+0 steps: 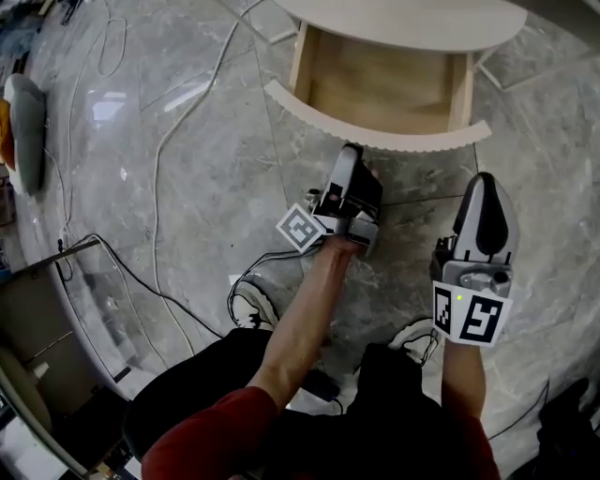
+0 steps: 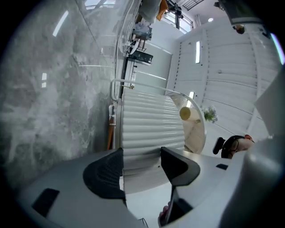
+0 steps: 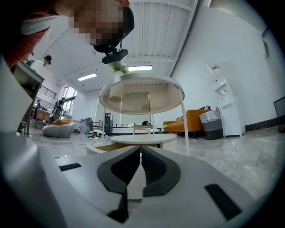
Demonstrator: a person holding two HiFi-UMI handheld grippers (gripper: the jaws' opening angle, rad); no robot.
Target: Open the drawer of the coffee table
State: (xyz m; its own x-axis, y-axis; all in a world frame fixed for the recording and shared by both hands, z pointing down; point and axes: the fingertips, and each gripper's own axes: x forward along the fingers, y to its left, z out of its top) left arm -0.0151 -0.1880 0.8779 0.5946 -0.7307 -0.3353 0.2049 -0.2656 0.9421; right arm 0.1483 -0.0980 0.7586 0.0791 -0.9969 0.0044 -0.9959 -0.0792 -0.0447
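We see the drawer (image 1: 380, 89) pulled well out of the coffee table (image 1: 403, 19), so the opening looks done. Our left gripper (image 1: 361, 169) faces its ribbed front, jaws wide and empty. Our right gripper (image 1: 485, 192) is closed, holding nothing.

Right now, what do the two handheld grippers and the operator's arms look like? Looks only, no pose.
The left gripper and right gripper both have rounded light-grey plastic shells with black ribbed pads. Each carries a white cube printed with black square markers. A small green light shows beside the right one's cube. The person wears red sleeves, and the forearms are bare.
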